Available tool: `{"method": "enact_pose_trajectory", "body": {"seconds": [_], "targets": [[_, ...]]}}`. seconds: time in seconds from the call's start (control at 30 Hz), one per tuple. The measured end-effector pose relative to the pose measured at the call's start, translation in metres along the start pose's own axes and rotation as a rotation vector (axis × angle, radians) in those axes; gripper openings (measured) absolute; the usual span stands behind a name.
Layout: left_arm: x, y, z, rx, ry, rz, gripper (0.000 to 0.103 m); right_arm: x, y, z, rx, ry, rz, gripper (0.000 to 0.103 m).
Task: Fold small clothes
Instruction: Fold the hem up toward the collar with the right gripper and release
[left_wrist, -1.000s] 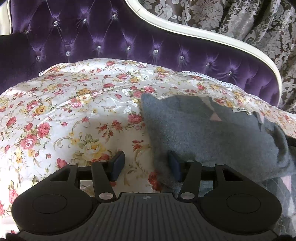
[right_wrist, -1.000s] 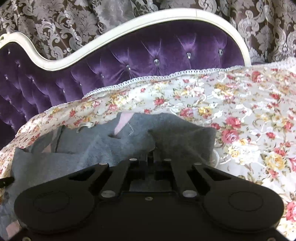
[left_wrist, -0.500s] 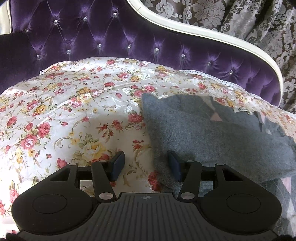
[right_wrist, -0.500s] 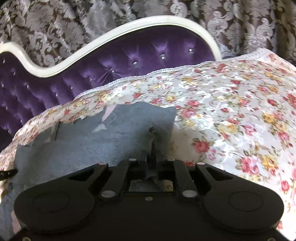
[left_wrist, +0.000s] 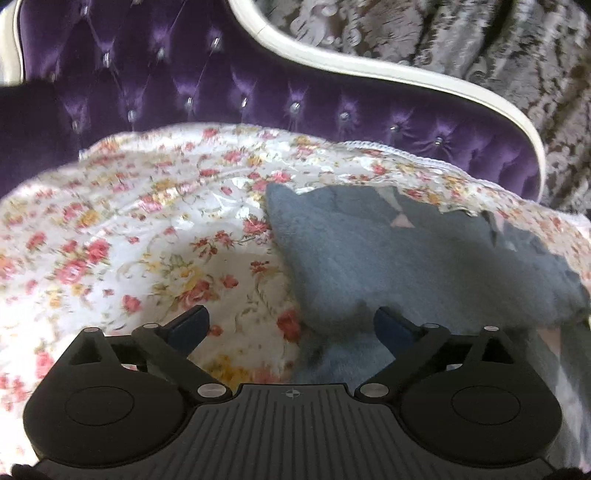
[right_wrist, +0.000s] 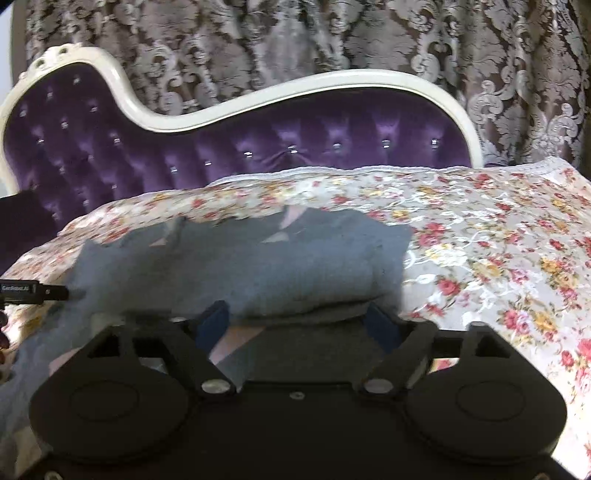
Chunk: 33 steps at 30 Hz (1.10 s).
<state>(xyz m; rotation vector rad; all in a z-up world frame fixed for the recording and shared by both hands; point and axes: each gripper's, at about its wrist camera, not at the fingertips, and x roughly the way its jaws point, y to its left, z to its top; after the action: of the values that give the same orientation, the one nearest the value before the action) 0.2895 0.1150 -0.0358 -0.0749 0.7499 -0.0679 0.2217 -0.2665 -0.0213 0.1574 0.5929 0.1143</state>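
A grey knit garment (left_wrist: 406, 258) with pale pink patches lies folded over on the floral sheet (left_wrist: 129, 240). My left gripper (left_wrist: 291, 325) is open wide and empty, straddling the garment's left lower corner. In the right wrist view the same garment (right_wrist: 258, 266) lies flat with a folded edge along its near side. My right gripper (right_wrist: 295, 321) is open and empty, its blue pads (right_wrist: 212, 323) on either side of that folded edge. The tip of the left gripper (right_wrist: 33, 290) shows at the garment's left end.
A purple tufted headboard (right_wrist: 258, 144) with a white frame rises behind the sheet. Patterned grey curtains (right_wrist: 332, 37) hang behind it. Floral sheet spreads to the right of the garment (right_wrist: 498, 258).
My right gripper has let go of the garment and opened, leaving the folded flap lying flat. My left gripper has opened wider and both views have shifted.
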Motion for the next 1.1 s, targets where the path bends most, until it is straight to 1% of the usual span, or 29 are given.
{"method": "enact_pose_trajectory", "body": {"seconds": [0.03, 0.1, 0.17, 0.37, 0.53, 0.67, 0.73, 0.93, 1.1], "targets": [[-0.007, -0.003, -0.002, 0.011, -0.009, 0.001, 0.099, -0.004, 0.002, -0.002, 0.004, -0.001, 0.016, 0.096], [-0.024, -0.007, -0.008, 0.016, -0.022, -0.010, 0.103, -0.012, 0.006, -0.005, 0.017, -0.003, 0.044, 0.099], [-0.040, -0.011, -0.013, 0.015, -0.030, -0.023, 0.103, -0.021, 0.010, -0.008, 0.024, -0.004, 0.063, 0.102], [-0.091, -0.033, -0.038, 0.063, -0.062, -0.047, 0.103, -0.057, 0.019, -0.024, 0.047, -0.006, 0.116, 0.102], [-0.125, -0.042, -0.068, 0.033, -0.065, -0.091, 0.103, -0.092, 0.021, -0.046, 0.060, -0.004, 0.134, 0.102], [-0.141, -0.042, -0.091, -0.007, -0.044, -0.111, 0.103, -0.116, 0.019, -0.065, 0.072, 0.018, 0.144, 0.102], [-0.147, -0.042, -0.101, -0.014, -0.032, -0.109, 0.103, -0.127, 0.016, -0.073, 0.083, 0.027, 0.148, 0.102], [-0.169, -0.049, -0.127, 0.019, -0.025, -0.108, 0.103, -0.149, 0.014, -0.094, 0.084, 0.053, 0.178, 0.103], [-0.174, -0.055, -0.145, 0.023, 0.011, -0.145, 0.103, -0.158, 0.012, -0.114, 0.084, 0.128, 0.223, 0.103]]}}
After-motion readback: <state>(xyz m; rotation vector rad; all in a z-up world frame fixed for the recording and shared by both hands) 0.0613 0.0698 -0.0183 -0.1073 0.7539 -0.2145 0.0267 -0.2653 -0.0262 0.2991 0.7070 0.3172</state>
